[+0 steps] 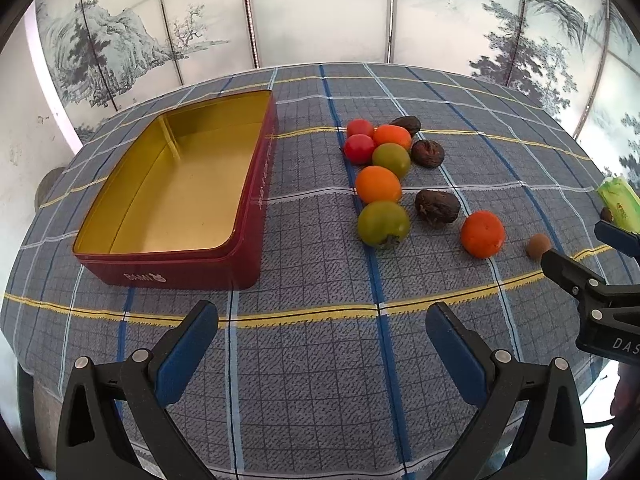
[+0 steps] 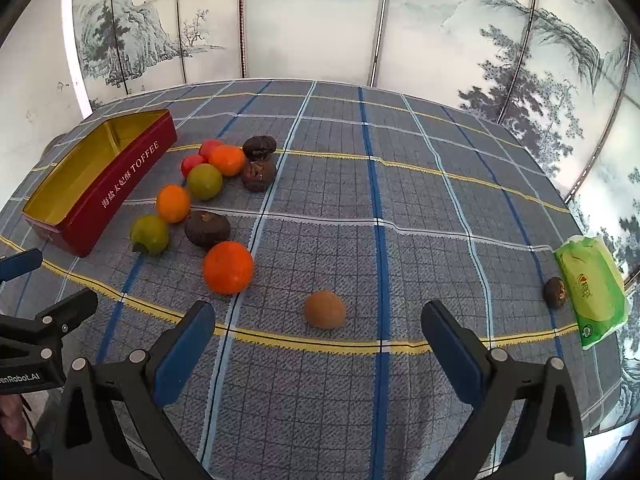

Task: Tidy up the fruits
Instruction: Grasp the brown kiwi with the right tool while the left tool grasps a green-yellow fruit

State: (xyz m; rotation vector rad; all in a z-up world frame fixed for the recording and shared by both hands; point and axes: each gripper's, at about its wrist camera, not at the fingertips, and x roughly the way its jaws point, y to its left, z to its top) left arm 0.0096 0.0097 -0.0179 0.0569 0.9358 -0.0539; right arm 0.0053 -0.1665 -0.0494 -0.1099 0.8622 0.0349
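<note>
The left gripper [image 1: 322, 320] is spread wide and holds nothing; it hangs over the checked cloth [image 1: 320, 360], near the front of the tin [image 1: 176, 272]. The right gripper [image 2: 318, 318] is also spread wide and empty, with the small brown fruit [image 2: 325, 309] lying on the cloth between its fingers, touching neither.

The tin is red outside and gold inside, with no lid and no fruit in it. All the fruit lies on the cloth to the right of the tin. Close to the tin is a tight group: two red fruits [image 1: 359, 149], two oranges [image 1: 378, 185], two green fruits [image 1: 383, 223] and two dark wrinkled fruits [image 1: 427, 153]. A third dark fruit [image 1: 437, 207] lies just right of this group. A bigger orange [image 1: 482, 234] lies further right from the tin, apart from the group, and the small brown fruit is further still.

Far from the tin, at the right edge of the cloth, a green tissue pack [image 2: 592, 288] lies with one more dark fruit [image 2: 556, 292] touching its left side.
</note>
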